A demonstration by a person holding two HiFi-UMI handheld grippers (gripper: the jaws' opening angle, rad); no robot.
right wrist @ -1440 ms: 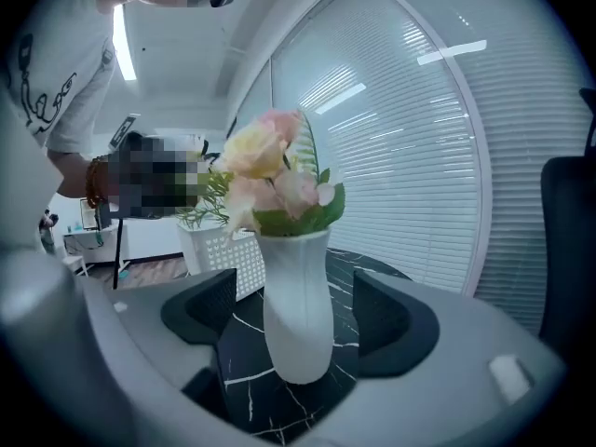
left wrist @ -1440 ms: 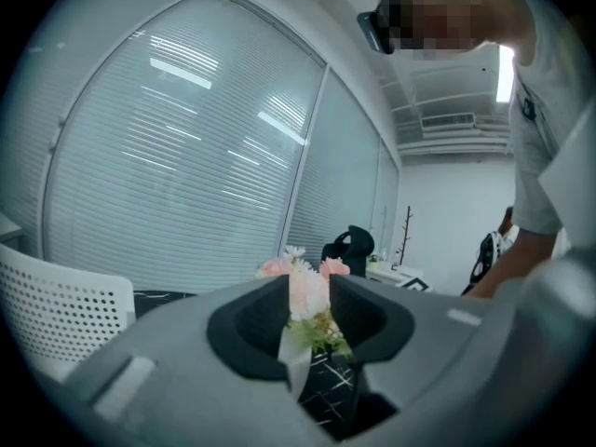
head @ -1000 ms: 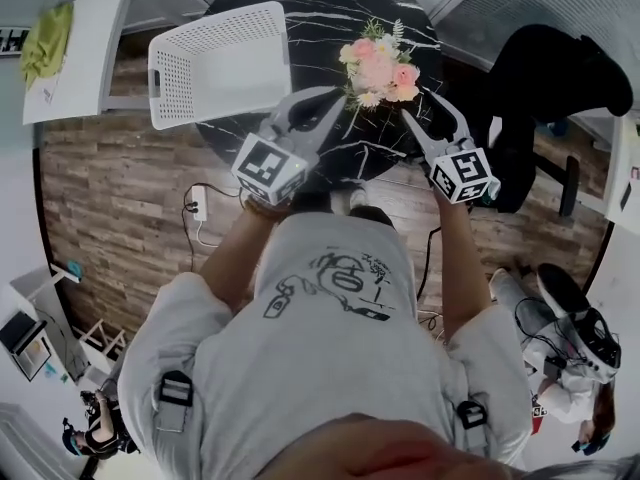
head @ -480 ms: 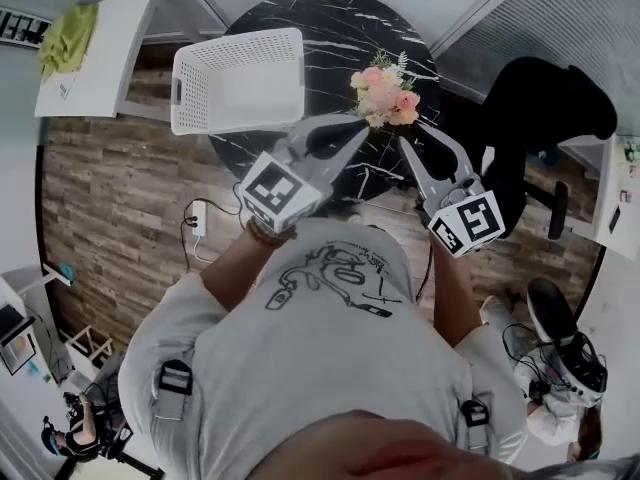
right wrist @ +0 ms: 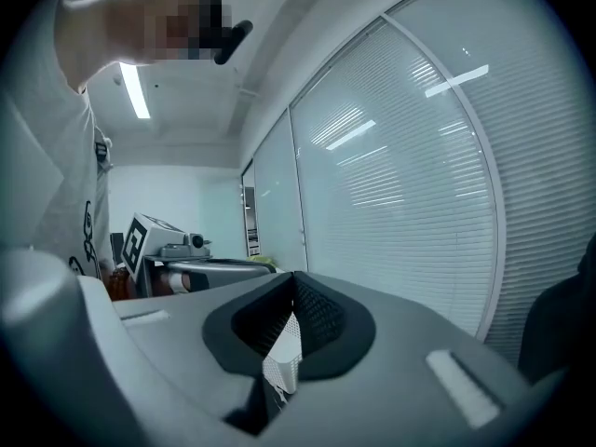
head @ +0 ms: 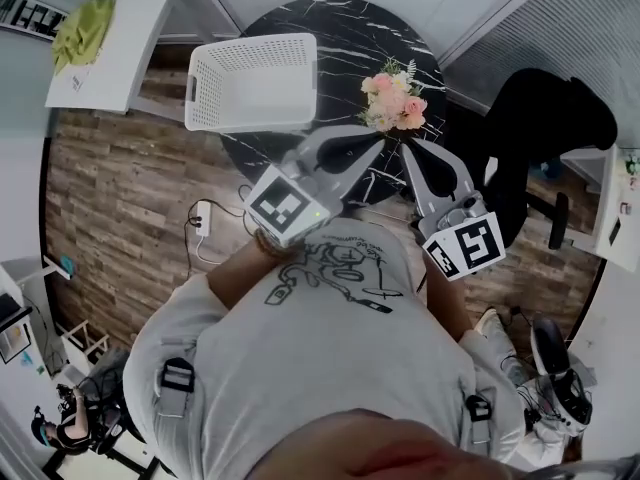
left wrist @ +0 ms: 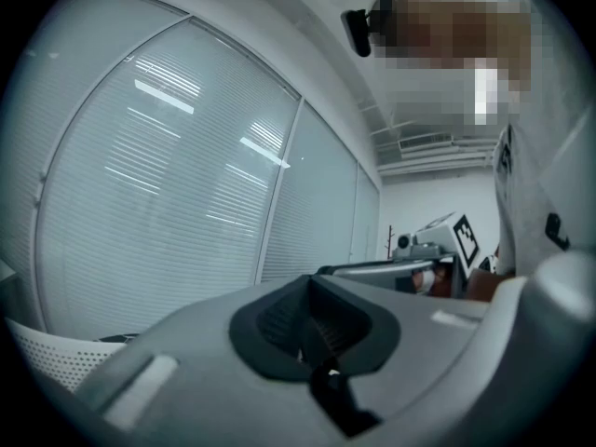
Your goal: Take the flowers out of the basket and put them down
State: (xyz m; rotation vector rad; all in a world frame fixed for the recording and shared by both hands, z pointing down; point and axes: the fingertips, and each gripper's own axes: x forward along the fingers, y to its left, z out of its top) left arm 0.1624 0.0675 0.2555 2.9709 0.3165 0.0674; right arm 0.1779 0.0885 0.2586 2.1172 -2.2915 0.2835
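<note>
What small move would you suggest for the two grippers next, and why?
Probably just lower both to rest. The bouquet sits on the table beside the empty basket, so the job looks done. The left gripper is shut and empty; the right gripper has just closed its jaws on nothing. Both hang short of the bouquet.

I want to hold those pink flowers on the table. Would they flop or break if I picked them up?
The bouquet looks small and mostly petals, so probably light. Its blooms bunch tightly, so it likely lifts as one piece. Thin leafy sprigs stick out and may bend.
</note>
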